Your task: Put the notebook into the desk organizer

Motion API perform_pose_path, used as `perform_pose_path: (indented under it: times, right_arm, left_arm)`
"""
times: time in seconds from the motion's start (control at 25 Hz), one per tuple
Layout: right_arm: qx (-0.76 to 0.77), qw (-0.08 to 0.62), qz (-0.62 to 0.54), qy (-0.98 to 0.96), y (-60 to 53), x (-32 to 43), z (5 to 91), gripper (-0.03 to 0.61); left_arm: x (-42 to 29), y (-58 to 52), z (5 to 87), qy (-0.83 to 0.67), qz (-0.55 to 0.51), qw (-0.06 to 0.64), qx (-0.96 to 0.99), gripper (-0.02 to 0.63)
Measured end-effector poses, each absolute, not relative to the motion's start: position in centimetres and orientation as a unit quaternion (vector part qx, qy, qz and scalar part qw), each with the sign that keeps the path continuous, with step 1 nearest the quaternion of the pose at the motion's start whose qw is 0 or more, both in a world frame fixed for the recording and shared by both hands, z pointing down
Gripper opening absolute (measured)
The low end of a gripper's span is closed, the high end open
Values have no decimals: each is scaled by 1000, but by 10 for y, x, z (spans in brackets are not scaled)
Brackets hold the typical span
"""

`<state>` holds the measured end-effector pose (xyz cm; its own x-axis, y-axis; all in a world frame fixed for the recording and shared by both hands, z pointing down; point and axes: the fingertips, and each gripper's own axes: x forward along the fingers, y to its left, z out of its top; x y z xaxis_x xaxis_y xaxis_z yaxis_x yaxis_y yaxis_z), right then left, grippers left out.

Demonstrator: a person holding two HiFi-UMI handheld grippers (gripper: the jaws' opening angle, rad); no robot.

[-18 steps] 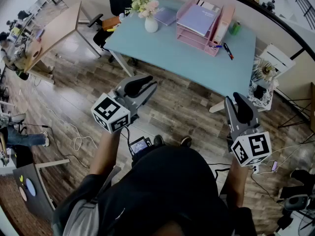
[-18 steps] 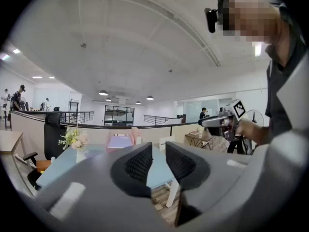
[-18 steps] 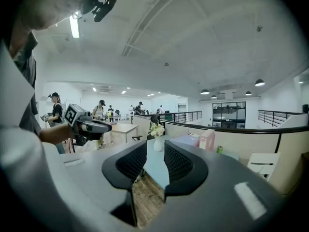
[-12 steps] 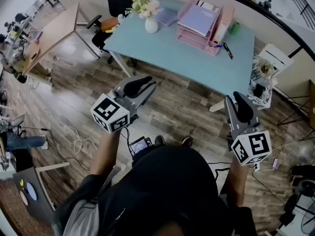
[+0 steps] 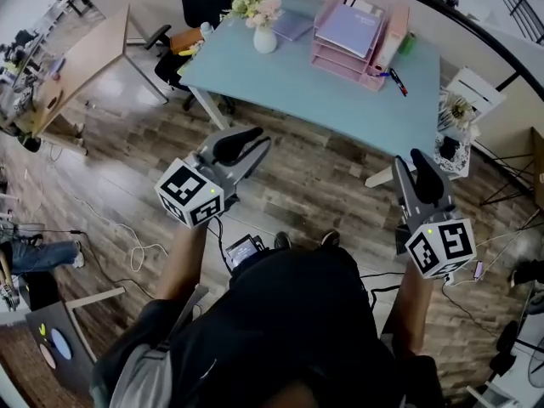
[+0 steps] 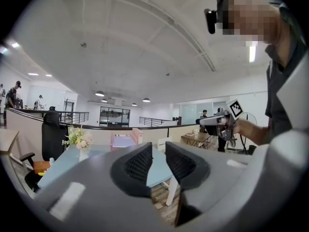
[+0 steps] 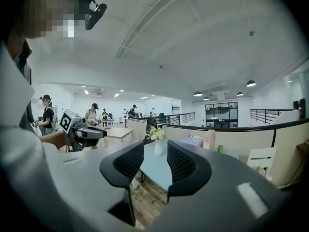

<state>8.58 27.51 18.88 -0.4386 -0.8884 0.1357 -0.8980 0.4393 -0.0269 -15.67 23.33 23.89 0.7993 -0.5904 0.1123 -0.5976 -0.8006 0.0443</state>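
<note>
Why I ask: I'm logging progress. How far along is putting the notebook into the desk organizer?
Done: nothing clearly. A lavender notebook lies on the blue table beside the vase, outside the pink desk organizer, whose top tray already holds a lavender item. In hand: nothing; the left gripper and right gripper are open and empty, short of the table. Left: approach, grasp the notebook, slot it in.

The left hand-held gripper (image 5: 255,139) and right hand-held gripper (image 5: 419,158) are cased in grey, with black ribbed pads (image 6: 139,164) and black-and-white marker cubes (image 5: 190,194). A dark grey-sleeved top (image 5: 280,330) is worn.
</note>
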Motion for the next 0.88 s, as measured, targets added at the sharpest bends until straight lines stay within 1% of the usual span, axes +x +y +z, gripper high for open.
perform_pose_path:
  times: [0.24, 0.88]
  right_arm:
    - [529, 60, 48, -845, 267, 67, 189, 130]
    - [489, 61, 57, -868, 181, 57, 199, 132]
  left_arm:
    - [-172, 227, 247, -309, 42, 50, 949, 147]
    - [-192, 169, 253, -360, 46, 61, 930, 147]
